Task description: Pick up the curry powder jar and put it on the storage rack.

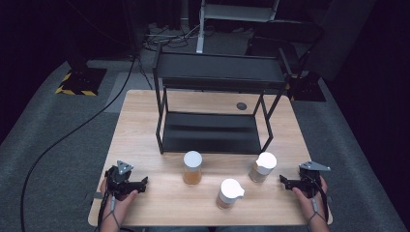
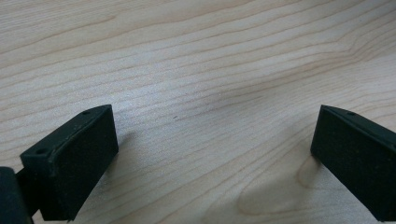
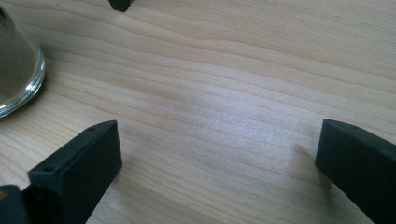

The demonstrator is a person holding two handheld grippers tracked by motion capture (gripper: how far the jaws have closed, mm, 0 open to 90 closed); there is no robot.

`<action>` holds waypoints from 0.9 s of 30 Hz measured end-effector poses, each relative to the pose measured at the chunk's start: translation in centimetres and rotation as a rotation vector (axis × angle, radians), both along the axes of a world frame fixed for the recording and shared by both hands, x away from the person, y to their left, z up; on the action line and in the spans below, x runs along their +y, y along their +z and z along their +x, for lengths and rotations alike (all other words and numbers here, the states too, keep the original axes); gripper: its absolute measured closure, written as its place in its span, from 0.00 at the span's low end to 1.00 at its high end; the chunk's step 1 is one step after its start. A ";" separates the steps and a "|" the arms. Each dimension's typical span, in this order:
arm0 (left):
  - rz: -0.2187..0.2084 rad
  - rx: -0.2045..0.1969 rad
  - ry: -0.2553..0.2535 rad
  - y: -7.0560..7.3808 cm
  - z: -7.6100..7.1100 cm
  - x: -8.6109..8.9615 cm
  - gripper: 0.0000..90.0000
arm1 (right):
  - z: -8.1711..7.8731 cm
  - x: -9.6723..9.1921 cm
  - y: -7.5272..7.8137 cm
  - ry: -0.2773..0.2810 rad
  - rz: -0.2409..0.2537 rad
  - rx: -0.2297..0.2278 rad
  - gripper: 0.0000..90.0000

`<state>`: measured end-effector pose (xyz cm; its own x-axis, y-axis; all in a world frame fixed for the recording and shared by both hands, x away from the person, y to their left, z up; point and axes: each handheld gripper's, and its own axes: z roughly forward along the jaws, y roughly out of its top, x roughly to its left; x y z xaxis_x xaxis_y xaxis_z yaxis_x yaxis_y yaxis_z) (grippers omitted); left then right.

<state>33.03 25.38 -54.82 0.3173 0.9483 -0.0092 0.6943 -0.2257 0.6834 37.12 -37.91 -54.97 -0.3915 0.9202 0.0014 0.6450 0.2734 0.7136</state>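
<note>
Three glass jars with white lids stand on the wooden table: one at the centre with amber contents, one nearer the front, one to the right. My left gripper rests low at the front left, open, with bare wood between its jaws. My right gripper sits at the front right, open and empty, just right of the right jar, whose glass base shows at the left edge of the right gripper view.
A black two-tier metal shelf rack stands on the back half of the table, its foot just ahead of the right gripper. A small dark round mark lies behind the rack. Grey carpet and cables surround the table.
</note>
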 end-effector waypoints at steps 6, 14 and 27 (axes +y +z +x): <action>-0.001 -0.001 0.005 0.0 0.0 -0.1 0.00 | 0.0 0.0 0.0 0.000 0.000 0.000 0.00; -0.001 0.002 0.004 0.0 0.0 -0.1 0.00 | 0.0 0.0 0.0 0.000 0.000 0.000 0.00; -0.005 -0.014 -0.002 0.3 -0.1 0.0 0.06 | 0.0 0.0 0.0 0.000 0.000 0.000 0.00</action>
<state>32.90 25.35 -54.51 0.3194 0.9476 -0.0099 0.6844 -0.2235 0.6940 37.14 -37.91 -54.97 -0.3920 0.9200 0.0011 0.6448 0.2739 0.7135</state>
